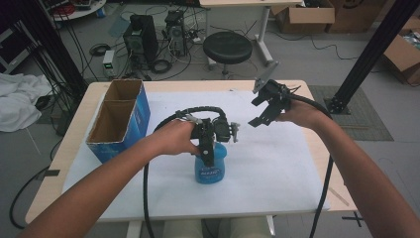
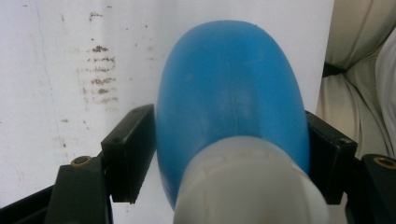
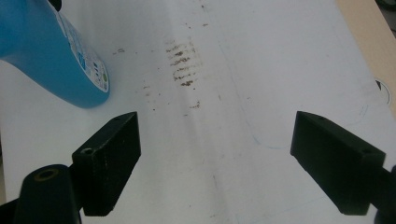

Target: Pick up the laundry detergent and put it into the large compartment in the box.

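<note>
Left gripper [image 1: 210, 148] is clamped on the blue bottle [image 1: 210, 168], both jaws pressed against its sides just below the white cap [image 2: 250, 186], seen in the left gripper view. Bottle stands on the white sheet [image 1: 277, 168] near the table's [image 1: 317, 119] front-centre. Bottle label [image 1: 210, 173] has white print, too blurred to read in the high view; the right gripper view shows its edge [image 3: 95, 65] with small coloured marks, also illegible. Right gripper [image 1: 267, 106] hovers above the sheet's right-rear part, jaws spread wide, nothing between them. Brown smudge marks [image 3: 183, 65] on the sheet beside the bottle. Blue cardboard box [image 1: 119, 119] with 2 open compartments sits at the table's left, no readable text.
</note>
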